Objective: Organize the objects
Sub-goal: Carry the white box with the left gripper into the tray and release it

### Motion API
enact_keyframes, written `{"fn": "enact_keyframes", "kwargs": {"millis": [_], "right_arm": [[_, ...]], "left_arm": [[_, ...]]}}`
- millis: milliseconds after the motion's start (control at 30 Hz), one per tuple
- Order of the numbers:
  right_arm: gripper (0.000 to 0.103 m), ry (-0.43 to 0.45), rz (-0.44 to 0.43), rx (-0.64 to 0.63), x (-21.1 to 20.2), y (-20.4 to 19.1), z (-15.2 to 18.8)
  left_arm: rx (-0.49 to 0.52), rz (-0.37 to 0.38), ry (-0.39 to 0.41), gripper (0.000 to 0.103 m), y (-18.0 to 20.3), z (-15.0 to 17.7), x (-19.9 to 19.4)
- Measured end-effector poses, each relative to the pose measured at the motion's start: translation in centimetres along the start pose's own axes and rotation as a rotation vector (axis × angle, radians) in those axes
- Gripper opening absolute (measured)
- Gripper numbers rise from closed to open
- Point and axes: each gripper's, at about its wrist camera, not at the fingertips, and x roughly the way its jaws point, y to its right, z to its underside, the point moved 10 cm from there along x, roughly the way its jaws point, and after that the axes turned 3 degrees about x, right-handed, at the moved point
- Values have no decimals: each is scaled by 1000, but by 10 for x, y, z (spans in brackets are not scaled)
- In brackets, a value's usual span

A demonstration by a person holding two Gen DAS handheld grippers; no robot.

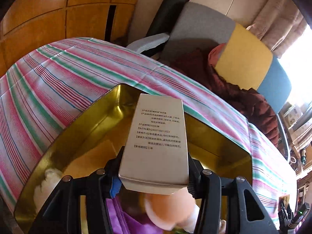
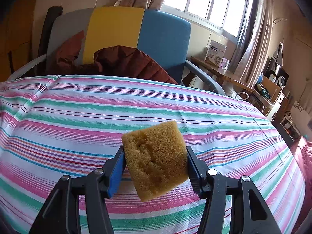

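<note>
My left gripper (image 1: 154,167) is shut on a silver carton (image 1: 156,136) with printed Chinese text and holds it above a gold metal tin (image 1: 93,124). Inside the tin lie a peach-coloured plush toy (image 1: 171,210), a purple item (image 1: 124,218) and a white fluffy thing (image 1: 46,183). My right gripper (image 2: 155,161) is shut on a yellow-brown sponge (image 2: 156,159) and holds it above the striped tablecloth (image 2: 97,117). The sponge is tilted between the fingers.
The table is covered in a pink, green and white striped cloth (image 1: 58,74). Behind it stands a grey, yellow and blue chair (image 2: 126,35) with a dark red jacket (image 2: 126,62) on it. A wooden wardrobe (image 1: 48,9) is at left. A cluttered side table (image 2: 220,68) stands under the window.
</note>
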Motion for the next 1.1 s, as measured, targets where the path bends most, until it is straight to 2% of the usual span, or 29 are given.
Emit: {"fn": "enact_keyframes", "kwargs": {"millis": [300, 433, 500, 633, 833, 1033, 1100], "right_arm": [[59, -9, 2, -5, 2, 0, 1], [59, -11, 1, -11, 2, -2, 2], [59, -15, 1, -16, 3, -3, 2], [59, -12, 4, -24, 3, -4, 1], [59, -3, 7, -32, 0, -6, 0], [59, 33, 0, -46, -9, -8, -3], [59, 38, -26, -65, -11, -13, -5]], "left_arm": [[42, -74, -23, 53, -18, -12, 18], [68, -69, -26, 57, -17, -11, 18], [86, -56, -29, 61, -14, -9, 16], [80, -12, 0, 62, -8, -2, 2], [35, 107, 54, 62, 5, 17, -30], [69, 164, 117, 62, 15, 44, -66], [77, 178, 128, 62, 16, 52, -76]]}}
